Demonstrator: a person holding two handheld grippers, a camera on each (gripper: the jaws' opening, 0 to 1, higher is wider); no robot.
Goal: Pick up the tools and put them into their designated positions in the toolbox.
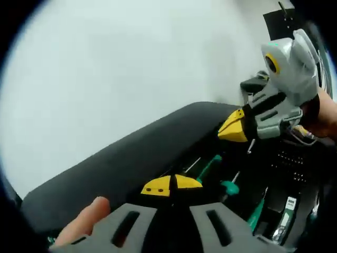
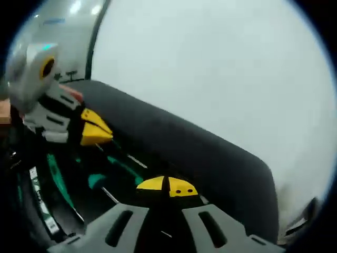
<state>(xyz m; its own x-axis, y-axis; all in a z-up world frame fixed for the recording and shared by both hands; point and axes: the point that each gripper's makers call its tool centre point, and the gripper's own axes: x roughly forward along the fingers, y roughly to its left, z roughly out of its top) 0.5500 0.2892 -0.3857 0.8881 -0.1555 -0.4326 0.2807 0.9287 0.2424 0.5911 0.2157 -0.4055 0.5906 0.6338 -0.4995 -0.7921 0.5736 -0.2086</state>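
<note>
Screwdrivers (image 1: 208, 167) are seen already lying in the toolbox (image 1: 131, 158) near its raised lid, both the left gripper (image 1: 171, 185) and right gripper (image 2: 167, 186) held over them with jaws together, so probably another tool gets fetched next.

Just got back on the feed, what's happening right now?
A person is working two handheld grippers over an open black toolbox that sits on a white surface. In its own view the left gripper has its yellow-tipped jaws together above green-handled screwdrivers lying in the box, and the right gripper looks much the same. Neither visibly holds a tool. Each gripper also shows in the other's view, close by over the box.
</note>
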